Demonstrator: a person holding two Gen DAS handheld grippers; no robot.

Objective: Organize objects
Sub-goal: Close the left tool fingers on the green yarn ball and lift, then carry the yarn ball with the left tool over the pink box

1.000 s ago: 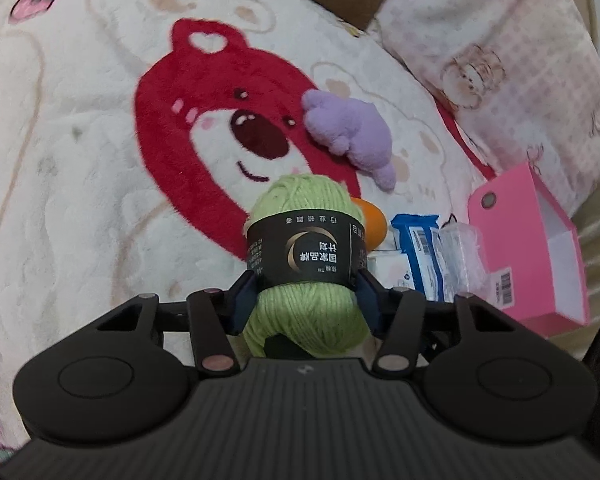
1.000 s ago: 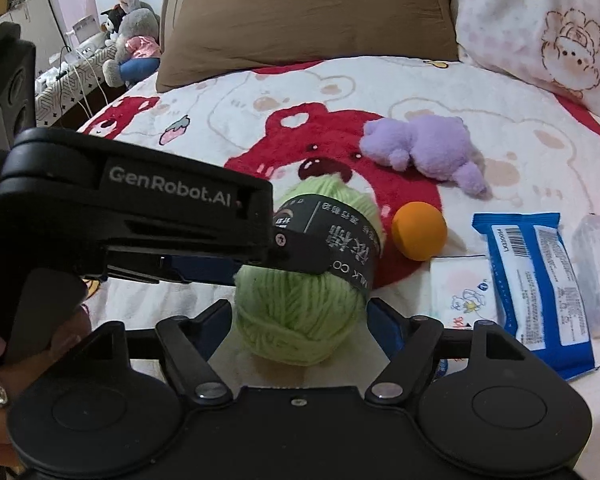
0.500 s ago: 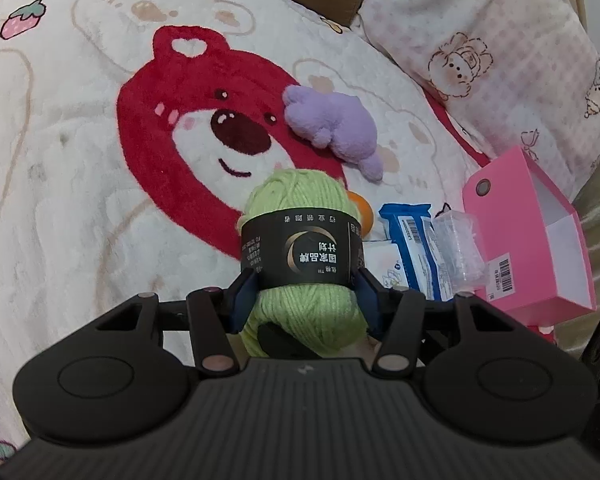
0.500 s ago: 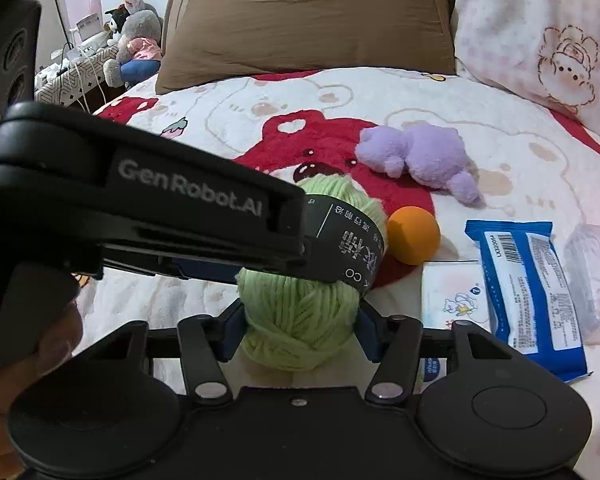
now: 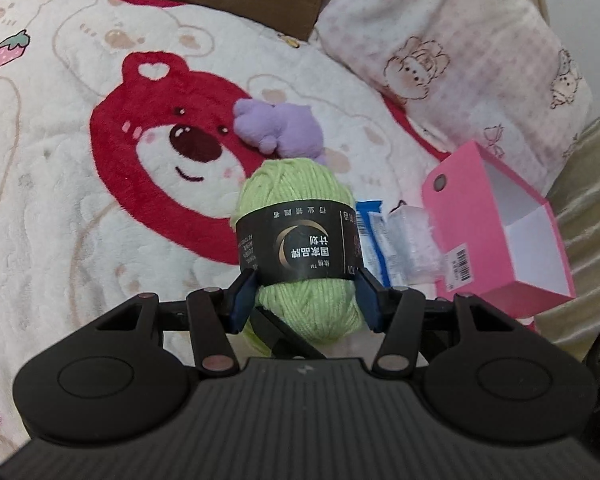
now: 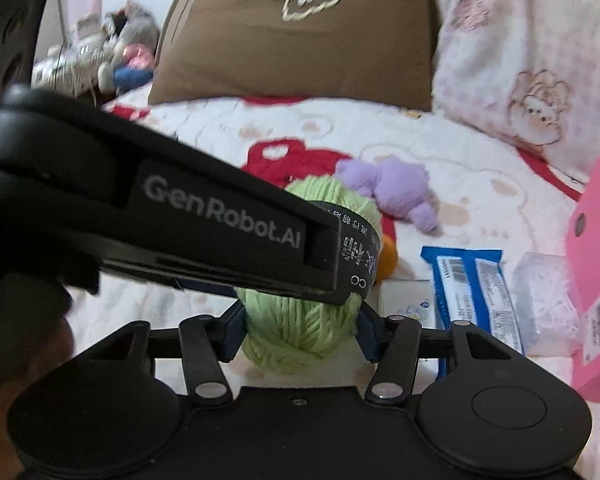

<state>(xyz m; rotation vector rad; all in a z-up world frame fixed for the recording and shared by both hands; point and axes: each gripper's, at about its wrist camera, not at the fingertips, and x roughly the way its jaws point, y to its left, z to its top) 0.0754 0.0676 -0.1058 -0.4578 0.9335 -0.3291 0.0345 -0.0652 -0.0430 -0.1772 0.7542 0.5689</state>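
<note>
Gripping the green yarn ball [image 5: 304, 248] by its black band, my left tongs [image 5: 305, 300] hold it above the bed [image 5: 60, 200], near the pink box [image 5: 496, 236]. My right tongs [image 6: 300, 328] pinch its lower end too (purple plush [image 6: 392, 188] beyond).

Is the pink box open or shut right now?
Open. The pink box has no lid on top, and its white inner walls and floor show; the visible part holds nothing.
</note>
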